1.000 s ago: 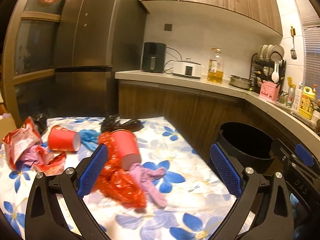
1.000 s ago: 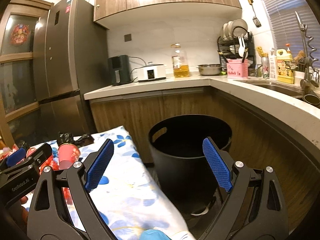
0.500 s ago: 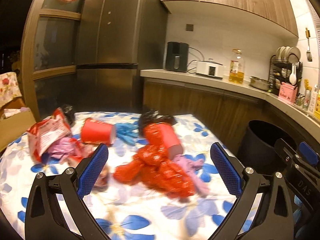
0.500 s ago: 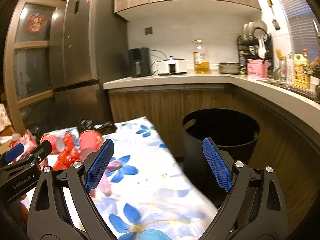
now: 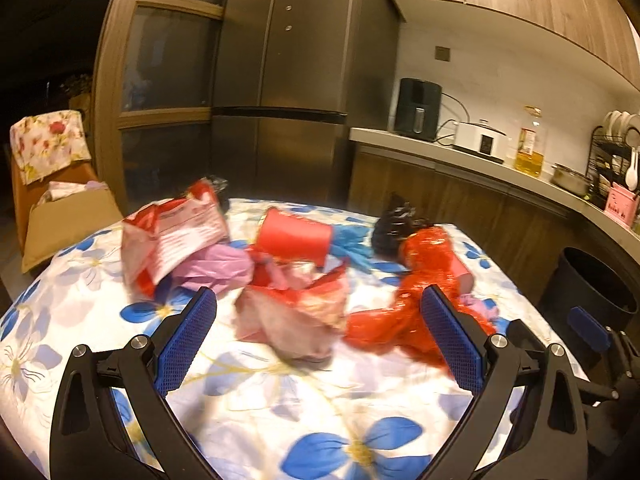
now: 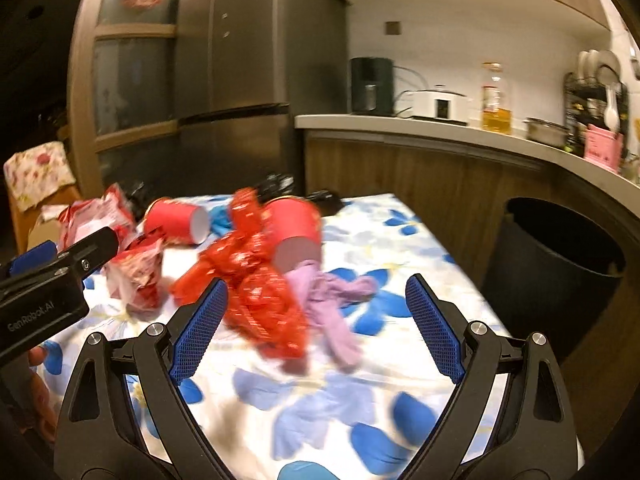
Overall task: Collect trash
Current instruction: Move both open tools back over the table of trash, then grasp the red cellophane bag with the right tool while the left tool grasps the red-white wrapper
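Left wrist view shows the left gripper with its blue-padded jaws spread wide and holding nothing, poised over the flowered tablecloth just short of a crumpled pink-and-red wrapper, with a tipped red paper cup beyond that wrapper. Right wrist view shows the right gripper, likewise wide apart and empty, facing red cellophane and a pink glove on the same cloth; the black trash bin stands on the floor off the cloth's right edge.

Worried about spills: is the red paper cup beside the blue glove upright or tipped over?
Tipped over. The red paper cup lies on its side on the floral tablecloth, its white open mouth facing sideways.
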A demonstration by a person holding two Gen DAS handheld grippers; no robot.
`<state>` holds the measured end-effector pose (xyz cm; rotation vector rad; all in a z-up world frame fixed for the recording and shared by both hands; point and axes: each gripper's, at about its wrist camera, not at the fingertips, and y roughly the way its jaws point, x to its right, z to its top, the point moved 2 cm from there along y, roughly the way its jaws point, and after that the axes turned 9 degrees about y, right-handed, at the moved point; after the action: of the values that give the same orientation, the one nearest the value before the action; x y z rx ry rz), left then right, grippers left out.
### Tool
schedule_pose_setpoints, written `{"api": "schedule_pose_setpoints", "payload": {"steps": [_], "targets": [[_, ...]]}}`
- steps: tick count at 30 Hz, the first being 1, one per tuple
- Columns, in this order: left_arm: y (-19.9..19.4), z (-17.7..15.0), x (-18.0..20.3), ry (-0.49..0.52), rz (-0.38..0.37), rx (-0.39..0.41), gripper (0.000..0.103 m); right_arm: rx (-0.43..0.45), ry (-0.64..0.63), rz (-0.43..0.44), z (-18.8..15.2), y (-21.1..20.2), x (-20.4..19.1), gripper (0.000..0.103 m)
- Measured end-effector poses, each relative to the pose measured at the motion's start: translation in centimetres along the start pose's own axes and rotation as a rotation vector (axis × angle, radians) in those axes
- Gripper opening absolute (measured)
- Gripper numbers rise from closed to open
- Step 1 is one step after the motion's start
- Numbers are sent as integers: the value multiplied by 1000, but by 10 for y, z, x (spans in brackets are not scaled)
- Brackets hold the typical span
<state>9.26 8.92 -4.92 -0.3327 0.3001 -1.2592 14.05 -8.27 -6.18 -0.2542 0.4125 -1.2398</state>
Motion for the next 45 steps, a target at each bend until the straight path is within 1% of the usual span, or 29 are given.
{"api": "schedule_pose_setpoints", "payload": {"steps": [2,5,8,10,11,12,13,14,15,16,19,24,26,28,29,30,31,33,35,36,42,45], "targets": [[3,-3,-8,-8,7,-11,97,-10,-16,12,-1,10,-10,88],[7,-5,-15,-13,17,-21,97,-41,-26,22,-4,26,-18,83],[11,-7,-21,-16,21,-29,97,-74,-30,40,-7,38,-22,71],[14,-8,-22,-14,25,-35,97,-99,-37,50,-12,43,-24,56],[16,-8,-23,-17,23,-40,97,-113,-40,56,-13,46,-25,51],[17,-9,-24,-21,20,-44,97,-126,-42,61,-15,49,-25,40],[18,-9,-25,-25,16,-48,97,-137,-42,69,-16,51,-25,31],[19,-9,-24,-24,14,-52,97,-142,-42,79,-18,52,-25,25],[21,-9,-23,-20,11,-57,97,-148,-41,95,-18,53,-25,9],[22,-8,-22,-16,8,-60,97,-147,-41,103,-17,52,-25,7],[27,-7,-16,2,2,-72,97,-112,-28,120,-14,42,-23,5],[44,-3,-6,28,11,-126,97,-78,-6,120,-9,24,-13,4],[51,-3,-2,43,20,-145,93,-72,4,118,-7,20,-9,4],[59,-6,1,57,21,-180,91,-63,13,116,-5,15,-4,4],[63,-8,2,63,24,-197,87,-60,14,116,-4,13,-3,4],[64,-10,1,65,24,-206,79,-56,16,118,-3,11,-2,4],[67,-11,1,62,23,-222,74,-53,18,119,-2,9,-1,4],[70,-14,-2,44,15,-241,60,-47,19,121,-1,6,0,4],[72,-15,-3,32,9,-254,49,-45,21,122,-1,4,0,4],[72,-16,-3,29,9,-256,40,-45,22,122,-1,3,1,4],[66,-17,-1,40,-2,-237,23,-38,31,130,1,-4,2,4],[59,-15,-1,35,-13,-218,20,-34,36,136,3,-8,4,4]]}}
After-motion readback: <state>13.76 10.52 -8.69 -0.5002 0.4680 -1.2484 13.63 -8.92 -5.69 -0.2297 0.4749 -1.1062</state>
